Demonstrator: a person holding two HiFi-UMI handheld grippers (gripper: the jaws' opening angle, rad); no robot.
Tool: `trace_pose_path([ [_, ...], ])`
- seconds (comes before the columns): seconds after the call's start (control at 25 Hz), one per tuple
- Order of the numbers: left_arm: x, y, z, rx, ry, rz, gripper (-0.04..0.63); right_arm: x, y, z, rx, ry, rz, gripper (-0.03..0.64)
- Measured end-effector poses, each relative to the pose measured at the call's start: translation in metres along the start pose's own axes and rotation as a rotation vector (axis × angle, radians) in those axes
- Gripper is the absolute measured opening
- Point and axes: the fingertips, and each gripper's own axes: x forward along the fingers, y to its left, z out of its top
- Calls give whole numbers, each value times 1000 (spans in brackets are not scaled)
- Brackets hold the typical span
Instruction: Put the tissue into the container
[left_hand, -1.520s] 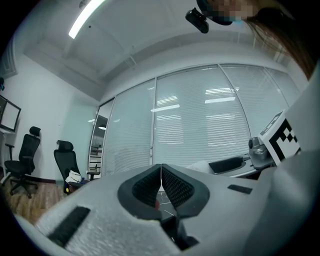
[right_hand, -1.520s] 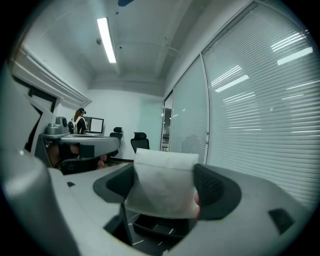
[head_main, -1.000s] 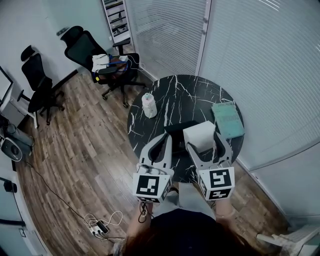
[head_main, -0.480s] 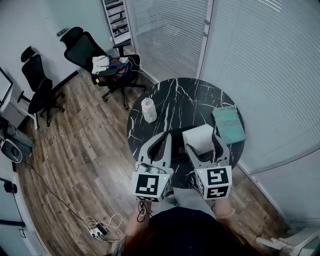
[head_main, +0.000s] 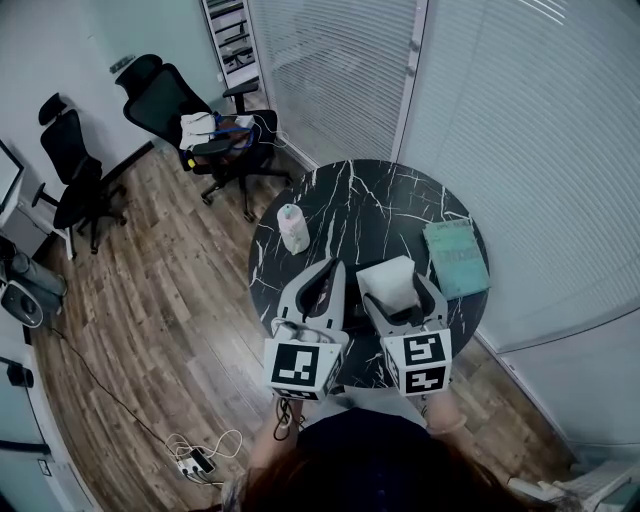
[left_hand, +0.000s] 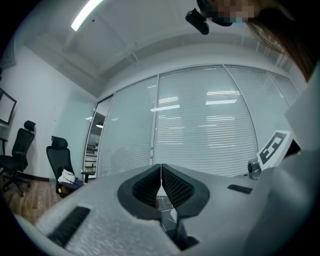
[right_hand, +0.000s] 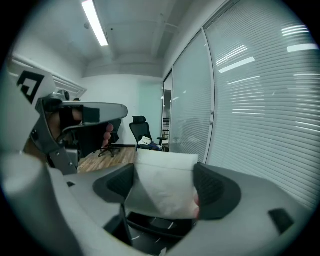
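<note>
A white folded tissue (head_main: 390, 280) hangs above the black marble table (head_main: 400, 200), held between the pads of my right gripper (head_main: 398, 292). In the right gripper view the tissue (right_hand: 160, 175) fills the gap between the jaws of the right gripper (right_hand: 165, 194), and a black container (right_hand: 155, 226) shows just below it. My left gripper (head_main: 328, 272) hovers beside it on the left with its jaws pressed together and nothing in them, as the left gripper view (left_hand: 161, 176) confirms. In the head view the grippers hide most of the container.
A pale tissue roll (head_main: 293, 228) stands near the table's left edge. A teal book (head_main: 456, 257) lies at its right edge. Office chairs (head_main: 190, 115) stand on the wooden floor to the left, and glass walls with blinds close the far side.
My right gripper has drifted slightly left and nearer with the tissue still in it. The left gripper has barely moved.
</note>
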Motion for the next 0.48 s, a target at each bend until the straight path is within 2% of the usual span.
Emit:
trace_pose_path([
  [0.48,29,8,-7,-14,12,3,28,31,-4,-27,19,90,40,383],
])
